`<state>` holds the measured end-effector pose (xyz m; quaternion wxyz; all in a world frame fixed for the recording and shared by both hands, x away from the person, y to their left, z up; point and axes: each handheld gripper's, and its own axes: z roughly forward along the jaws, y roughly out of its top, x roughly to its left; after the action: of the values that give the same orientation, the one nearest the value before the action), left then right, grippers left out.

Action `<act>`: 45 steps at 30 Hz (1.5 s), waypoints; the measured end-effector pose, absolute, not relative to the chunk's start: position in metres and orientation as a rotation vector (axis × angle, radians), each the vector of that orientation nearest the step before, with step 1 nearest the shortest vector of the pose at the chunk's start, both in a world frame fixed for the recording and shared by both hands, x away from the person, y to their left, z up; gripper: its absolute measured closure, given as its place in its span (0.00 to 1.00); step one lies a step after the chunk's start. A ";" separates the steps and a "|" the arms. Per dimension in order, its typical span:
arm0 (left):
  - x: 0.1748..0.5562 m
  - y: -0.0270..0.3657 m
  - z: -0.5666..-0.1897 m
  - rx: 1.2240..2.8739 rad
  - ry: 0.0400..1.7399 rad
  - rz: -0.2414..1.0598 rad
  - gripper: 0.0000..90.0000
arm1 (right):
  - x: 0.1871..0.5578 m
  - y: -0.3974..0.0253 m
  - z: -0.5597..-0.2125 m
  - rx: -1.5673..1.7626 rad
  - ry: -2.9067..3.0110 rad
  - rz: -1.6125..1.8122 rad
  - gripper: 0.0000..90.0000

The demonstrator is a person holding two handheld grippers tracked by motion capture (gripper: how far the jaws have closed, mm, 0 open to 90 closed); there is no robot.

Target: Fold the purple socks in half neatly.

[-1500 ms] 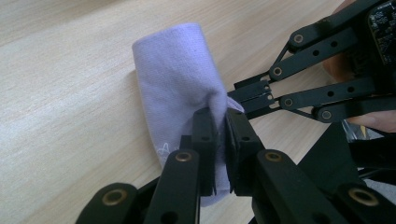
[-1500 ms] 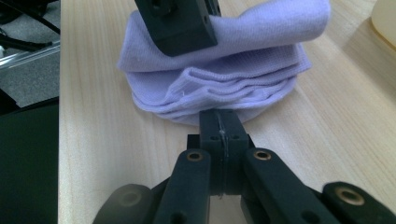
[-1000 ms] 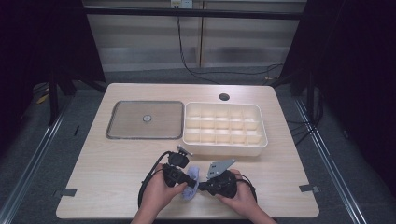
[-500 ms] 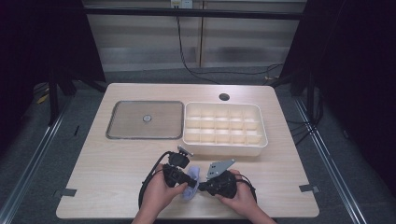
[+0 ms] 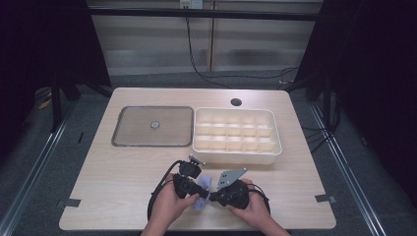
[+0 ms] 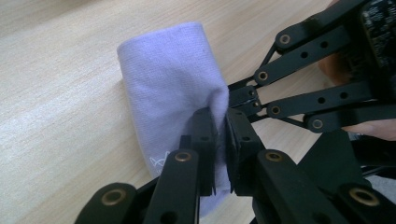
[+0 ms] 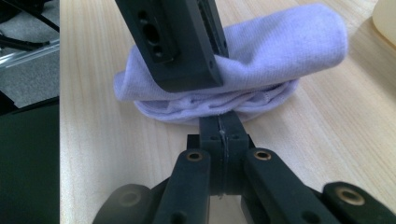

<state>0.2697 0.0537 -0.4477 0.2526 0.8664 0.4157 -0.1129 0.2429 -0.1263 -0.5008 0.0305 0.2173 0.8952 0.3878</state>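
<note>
Where a dark room surrounds it, the pale wooden table (image 5: 123, 172) carries a flat grey tray (image 5: 152, 126) beside a cream compartment box (image 5: 236, 136), its cells bare. Near the front edge, the lavender cloth (image 6: 170, 88) lies folded, pinched by the left gripper (image 6: 221, 135) and the right gripper (image 7: 219, 126), both clamped on it.

1 lilac cloth (image 5: 203, 191), 2 grippers, 1 compartment tray (image 5: 275, 156), 1 flat lid (image 5: 128, 142).
</note>
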 end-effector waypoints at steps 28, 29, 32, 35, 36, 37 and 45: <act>0.269 0.051 -0.456 2.363 1.130 -0.294 0.92 | 0.247 -0.143 -0.498 0.730 2.759 1.185 1.00; 0.269 0.051 -0.456 2.373 1.124 -0.289 0.92 | 0.248 -0.144 -0.497 0.732 2.748 1.188 1.00; 0.268 0.051 -0.457 2.370 1.122 -0.291 0.91 | 0.249 -0.146 -0.496 0.737 2.739 1.198 1.00; 0.268 0.050 -0.458 2.364 1.127 -0.286 0.91 | 0.249 -0.150 -0.495 0.751 2.726 1.203 1.00; 0.267 0.049 -0.459 2.363 1.131 -0.282 0.91 | 0.249 -0.151 -0.494 0.752 2.718 1.208 1.00; 0.267 0.049 -0.459 2.361 1.132 -0.277 0.91 | 0.250 -0.151 -0.493 0.759 2.711 1.212 1.00; 0.262 0.047 -0.461 2.366 1.114 -0.235 0.91 | 0.251 -0.157 -0.482 0.770 2.662 1.258 1.00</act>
<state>0.2624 0.0475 -0.4615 0.2551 0.8713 0.4102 -0.0864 0.2514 -0.1568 -0.4822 0.0489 0.2528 0.8737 0.4128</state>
